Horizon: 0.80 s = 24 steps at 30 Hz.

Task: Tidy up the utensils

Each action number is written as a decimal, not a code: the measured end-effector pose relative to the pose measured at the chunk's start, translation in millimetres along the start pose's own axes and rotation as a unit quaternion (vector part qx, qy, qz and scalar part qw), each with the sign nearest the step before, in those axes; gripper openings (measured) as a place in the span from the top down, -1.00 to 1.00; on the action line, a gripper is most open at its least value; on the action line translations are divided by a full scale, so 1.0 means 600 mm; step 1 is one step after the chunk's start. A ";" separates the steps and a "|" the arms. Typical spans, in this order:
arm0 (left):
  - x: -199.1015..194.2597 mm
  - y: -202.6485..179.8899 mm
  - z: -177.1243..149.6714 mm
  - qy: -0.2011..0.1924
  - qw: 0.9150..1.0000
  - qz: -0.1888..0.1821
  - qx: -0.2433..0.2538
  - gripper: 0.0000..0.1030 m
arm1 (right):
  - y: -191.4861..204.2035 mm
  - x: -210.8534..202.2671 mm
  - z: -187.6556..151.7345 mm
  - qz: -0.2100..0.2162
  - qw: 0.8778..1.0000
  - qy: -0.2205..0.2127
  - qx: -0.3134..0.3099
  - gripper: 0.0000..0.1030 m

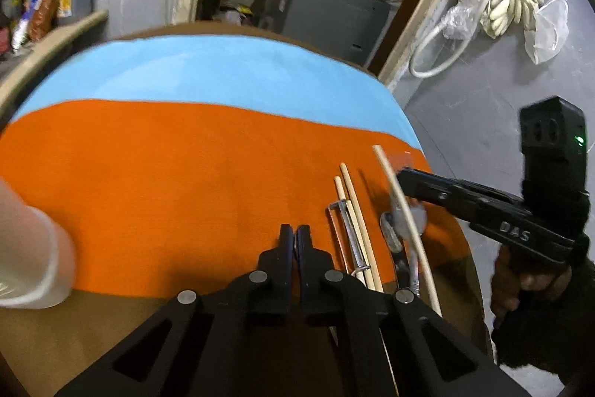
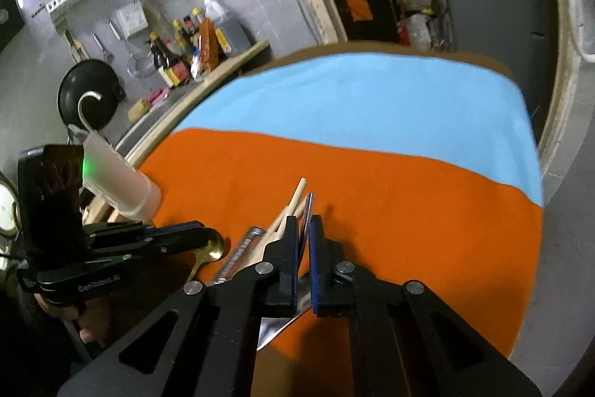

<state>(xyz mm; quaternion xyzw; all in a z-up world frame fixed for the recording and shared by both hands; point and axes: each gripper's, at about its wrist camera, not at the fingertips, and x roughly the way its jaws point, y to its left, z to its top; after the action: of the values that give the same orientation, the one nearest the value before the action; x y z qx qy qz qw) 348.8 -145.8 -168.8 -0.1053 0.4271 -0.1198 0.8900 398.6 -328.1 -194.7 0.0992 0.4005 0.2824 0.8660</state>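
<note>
Right gripper [image 2: 304,229], jaws nearly closed on a flat metal utensil [image 2: 307,211] running near-to-far. Left gripper [image 1: 295,240], jaws closed and empty. Chopsticks [image 1: 355,222] lie just right of it on the orange cloth [image 1: 186,173]; the cylindrical holder [image 2: 122,188] stands far left.

Cloth: an orange cloth [image 1: 186,173] and a blue cloth [image 1: 208,69] covered the brown surface [image 1: 93,330].
Wall: a black wok [image 2: 89,95] hung there.
Shelf: sauce bottles [image 2: 178,54] stood together.
Doorway: a grey cabinet [image 1: 334,13] stood beyond.
</note>
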 end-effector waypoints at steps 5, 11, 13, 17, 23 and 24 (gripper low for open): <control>-0.051 -0.003 -0.001 -0.044 0.999 0.026 0.010 0.94 | 0.040 -0.058 -0.003 -0.070 0.997 -0.040 -0.007 0.93; -0.120 -0.019 0.002 -0.111 0.992 0.054 0.039 0.94 | 0.140 -0.132 -0.005 -0.167 0.979 -0.098 -0.069 0.95; -0.147 -0.019 0.004 -0.135 0.988 0.057 0.047 0.94 | 0.177 -0.153 -0.002 -0.195 0.969 -0.119 -0.090 0.96; -0.201 -0.016 0.014 -0.179 0.980 0.059 0.060 0.94 | 0.252 -0.190 0.015 -0.239 0.950 -0.154 -0.127 0.96; -0.282 0.015 0.032 -0.236 0.967 0.059 0.070 0.94 | 0.343 -0.235 0.039 -0.284 0.925 -0.203 -0.152 0.96; -0.297 0.023 0.034 -0.246 0.965 0.057 0.069 0.94 | 0.358 -0.241 0.044 -0.293 0.919 -0.211 -0.156 0.96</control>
<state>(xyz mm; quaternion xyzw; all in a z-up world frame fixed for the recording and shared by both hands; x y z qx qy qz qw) 258.5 -77.1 -29.4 -0.0455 0.1915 -0.0682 0.9781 255.1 -232.3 0.2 -0.1014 0.1708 0.0469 0.9789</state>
